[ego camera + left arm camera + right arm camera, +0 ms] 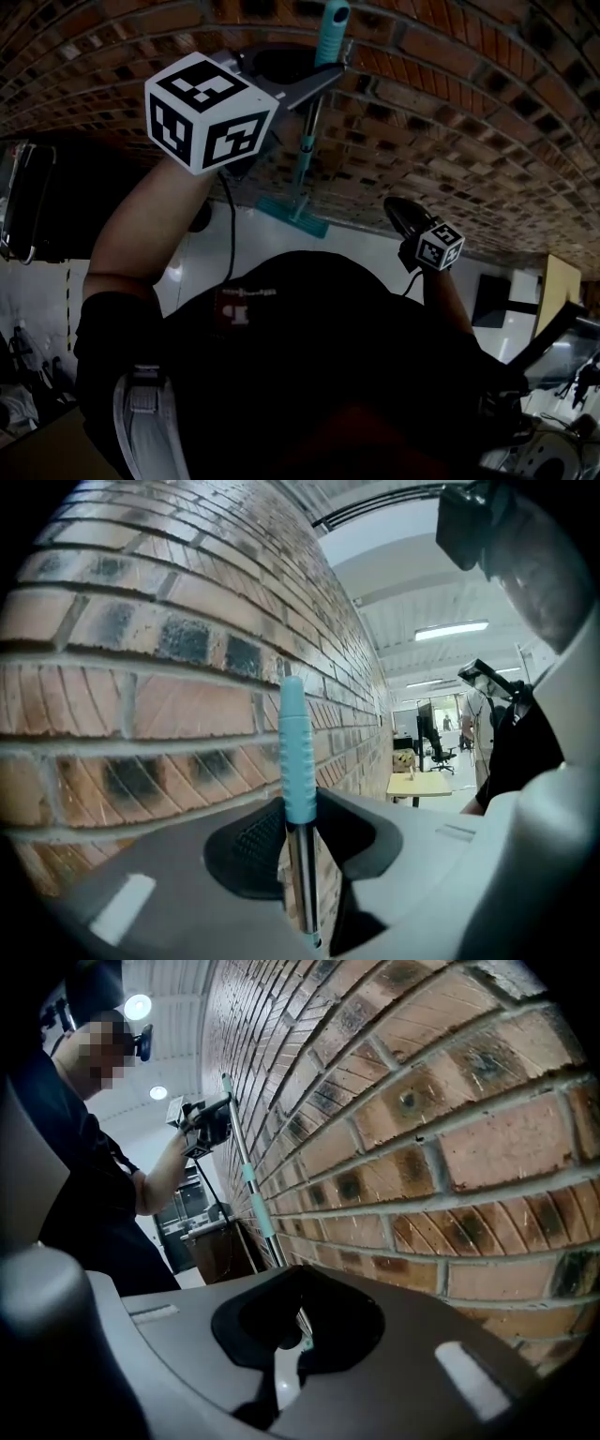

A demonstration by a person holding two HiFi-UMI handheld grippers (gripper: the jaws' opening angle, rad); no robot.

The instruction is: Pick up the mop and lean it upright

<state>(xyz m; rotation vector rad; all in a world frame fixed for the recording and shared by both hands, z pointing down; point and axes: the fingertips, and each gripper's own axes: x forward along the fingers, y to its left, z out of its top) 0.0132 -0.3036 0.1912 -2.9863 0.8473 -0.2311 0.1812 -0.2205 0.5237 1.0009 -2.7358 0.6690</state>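
Observation:
The mop stands upright against the brick wall (450, 103). Its teal grip (333, 28) is at the top, its silver pole (306, 155) runs down, and its teal head (292, 216) rests on the white floor at the wall's foot. My left gripper (323, 73) is raised high and shut on the pole just under the teal grip (298, 752), with the left gripper (302, 832) pads on either side of it. My right gripper (398, 211) hangs low, right of the mop head and apart from it, close to the bricks. The right gripper (295, 1274) looks shut with nothing in it.
The brick wall (422, 1147) fills the side next to both grippers. A wooden table (417, 785) and an office chair (441, 752) stand far down the room. A dark cabinet (220, 1246) sits by the wall. A metal rack (23, 202) is at the left.

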